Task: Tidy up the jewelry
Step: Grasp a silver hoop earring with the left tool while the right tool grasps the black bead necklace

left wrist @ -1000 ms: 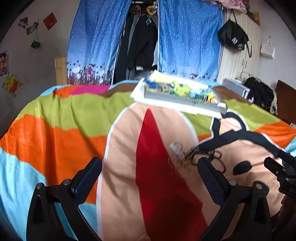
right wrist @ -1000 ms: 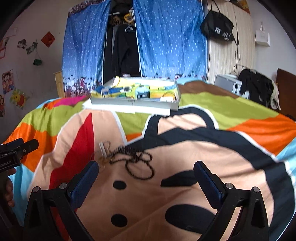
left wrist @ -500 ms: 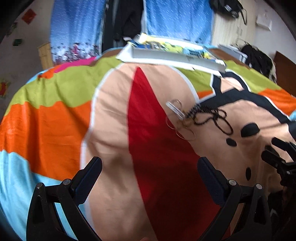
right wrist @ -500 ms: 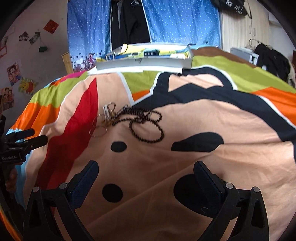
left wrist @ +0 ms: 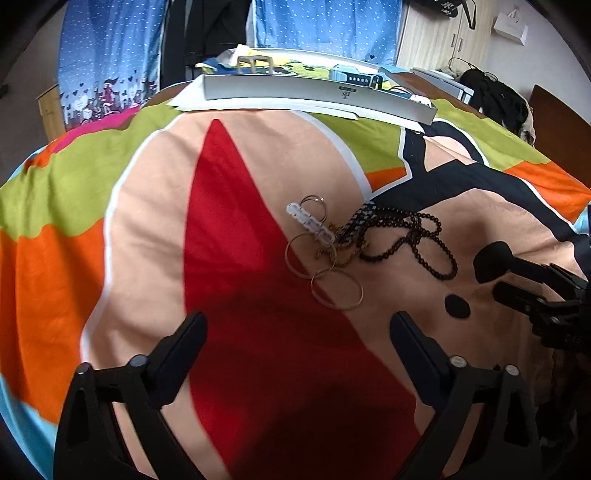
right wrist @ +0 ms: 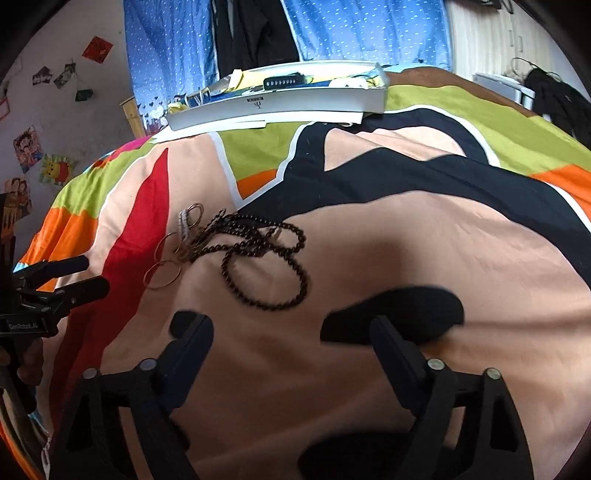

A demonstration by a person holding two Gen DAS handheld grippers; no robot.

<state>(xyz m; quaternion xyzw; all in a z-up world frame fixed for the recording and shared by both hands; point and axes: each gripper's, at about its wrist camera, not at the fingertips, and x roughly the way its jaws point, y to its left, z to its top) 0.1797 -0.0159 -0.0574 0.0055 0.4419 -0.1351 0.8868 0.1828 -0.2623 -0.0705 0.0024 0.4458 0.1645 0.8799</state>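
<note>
- The bedspread (left wrist: 147,229), a bright cartoon print in red, peach, orange, green and black, fills most of both my views and carries everything else.
- The curtains (right wrist: 369,29) are blue with white dots and hang behind the far edge of the bed, dark clothes showing in the gap between them.
- The tray (left wrist: 317,94), long and white-walled, sits at the far end of the bedspread on sheets of white paper; it holds a jumble of yellow and blue items that I cannot make out.
- My left gripper (left wrist: 297,334) hovers over the red patch with its fingers wide apart and nothing between them; the jewelry lies just beyond it, a little to the right.
- My right gripper (right wrist: 291,334) hovers over the peach area, also spread wide and empty, with the jewelry ahead and to the left.
- The bead necklace (right wrist: 266,266), dark and looped over itself, lies in the middle of the bedspread, well short of the tray.
- The hoops (left wrist: 334,286), thin and gold, lie tangled against the necklace's left end.
- The clear clip (left wrist: 309,223) rests across the hoops.
</note>
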